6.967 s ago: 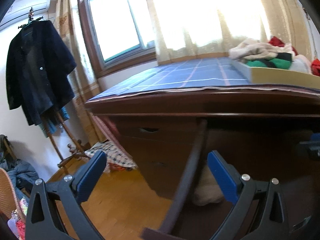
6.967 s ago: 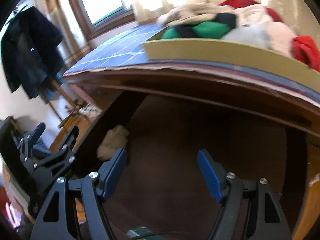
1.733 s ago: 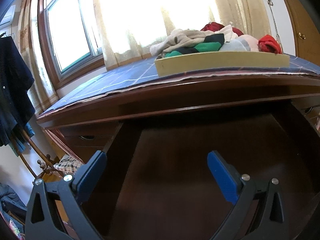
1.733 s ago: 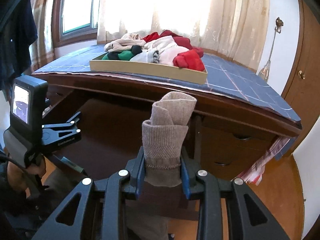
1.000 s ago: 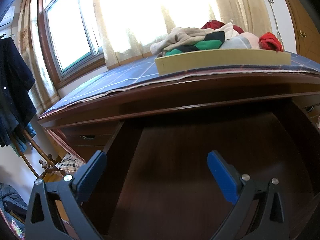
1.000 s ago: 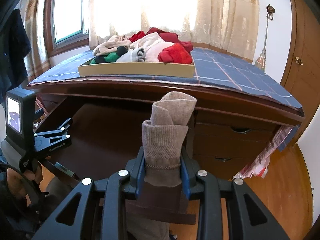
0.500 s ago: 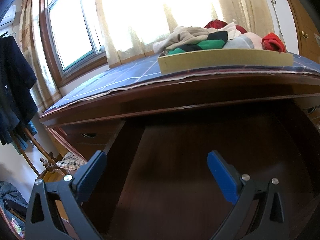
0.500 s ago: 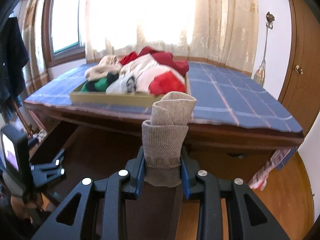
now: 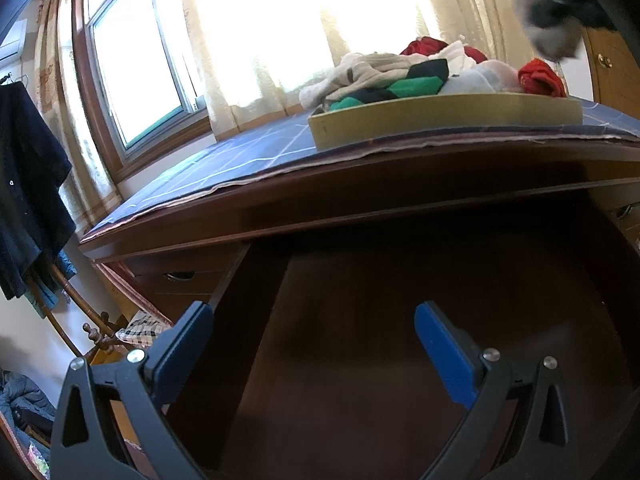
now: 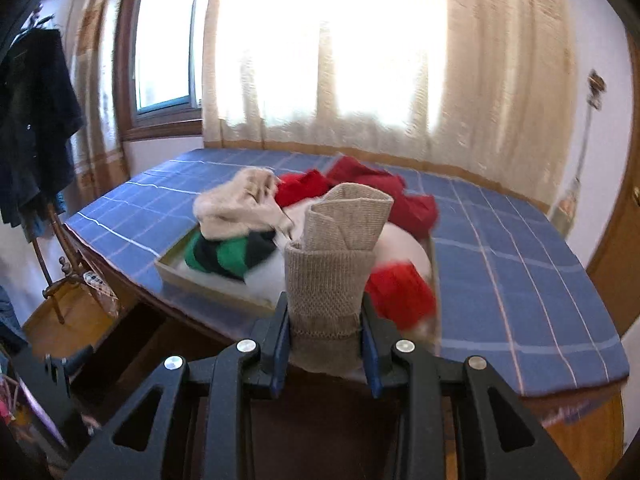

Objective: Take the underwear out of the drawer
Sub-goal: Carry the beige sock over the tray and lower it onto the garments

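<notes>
Pinched narrow in the right tool (image 10: 325,320), blue pads pressing either side of its lower end: the underwear (image 10: 336,256), a folded beige knit bundle, ribbed and soft-looking, standing upright out of the jaws with a flap folded across its top. Held up in the air in front of the counter (image 9: 360,200), clear of the drawer (image 9: 400,280), so judged mostly done: taken out already, with probably only the setting down left, perhaps among the other clothes, and maybe shutting the drawer. Spread wide and holding nothing: the left tool (image 9: 312,316), black-framed with blue pads, hanging over the pulled-out drawer. Smooth dark reddish-brown wood there, a flat floor and straight side walls; no garment seen on it, though its back lies in shadow. Above, the same polished dark wood along the counter edge, covered by a blue cloth (image 10: 520,264) with thin pale checks, its hem slightly frayed. Further on, a shallow rectangular tray (image 10: 208,284) with plain yellowish walls, heaped with a loose pile (image 10: 240,204) of crumpled fabric in cream, red, white, and green with black. Farthest back, sheer cream curtains (image 10: 500,60), patterned and backlit, over a wood-framed window.
</notes>
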### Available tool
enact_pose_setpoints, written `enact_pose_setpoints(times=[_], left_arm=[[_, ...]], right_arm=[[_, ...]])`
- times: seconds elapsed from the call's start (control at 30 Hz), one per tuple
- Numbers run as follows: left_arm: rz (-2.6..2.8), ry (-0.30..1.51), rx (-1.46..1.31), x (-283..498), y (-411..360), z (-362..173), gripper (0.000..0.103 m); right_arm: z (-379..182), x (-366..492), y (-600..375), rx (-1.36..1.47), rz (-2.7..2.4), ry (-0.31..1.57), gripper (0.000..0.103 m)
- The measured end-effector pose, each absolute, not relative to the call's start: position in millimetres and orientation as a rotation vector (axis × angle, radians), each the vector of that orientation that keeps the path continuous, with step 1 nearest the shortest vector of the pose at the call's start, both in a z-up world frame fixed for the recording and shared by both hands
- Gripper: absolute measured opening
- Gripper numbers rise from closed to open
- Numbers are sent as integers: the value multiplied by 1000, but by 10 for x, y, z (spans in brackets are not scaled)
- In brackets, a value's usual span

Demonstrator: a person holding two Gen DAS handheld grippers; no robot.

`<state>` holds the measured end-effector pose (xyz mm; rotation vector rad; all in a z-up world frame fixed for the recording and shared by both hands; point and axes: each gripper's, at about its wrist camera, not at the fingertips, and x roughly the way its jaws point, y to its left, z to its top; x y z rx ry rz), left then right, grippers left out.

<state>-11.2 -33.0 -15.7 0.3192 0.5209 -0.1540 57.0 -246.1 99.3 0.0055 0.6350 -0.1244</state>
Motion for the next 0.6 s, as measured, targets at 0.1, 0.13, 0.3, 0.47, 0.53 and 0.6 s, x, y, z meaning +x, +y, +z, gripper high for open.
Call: enact_pose_setpoints(times=[0.1, 0.13, 0.3, 0.47, 0.53, 0.6], left_arm=[[-161, 516, 317, -129, -323, -153, 102], [-161, 514, 318, -126, -327, -151, 102], [-159, 505, 328, -130, -345, -151, 102], [-163, 524, 312, -114, -339, -142, 102], [-164, 526, 313, -109, -343, -140, 102], [-164, 525, 317, -106, -345, -137, 102]], right_arm=[[957, 792, -2407, 14, -101, 654, 33], [921, 866, -2400, 24, -93, 670, 33], [770, 1087, -2408, 62, -70, 729, 33], [786, 1346, -2395, 84, -50, 727, 33], [773, 1455, -2384, 85, -48, 737, 33], [740, 1618, -2383, 80, -49, 754, 33]])
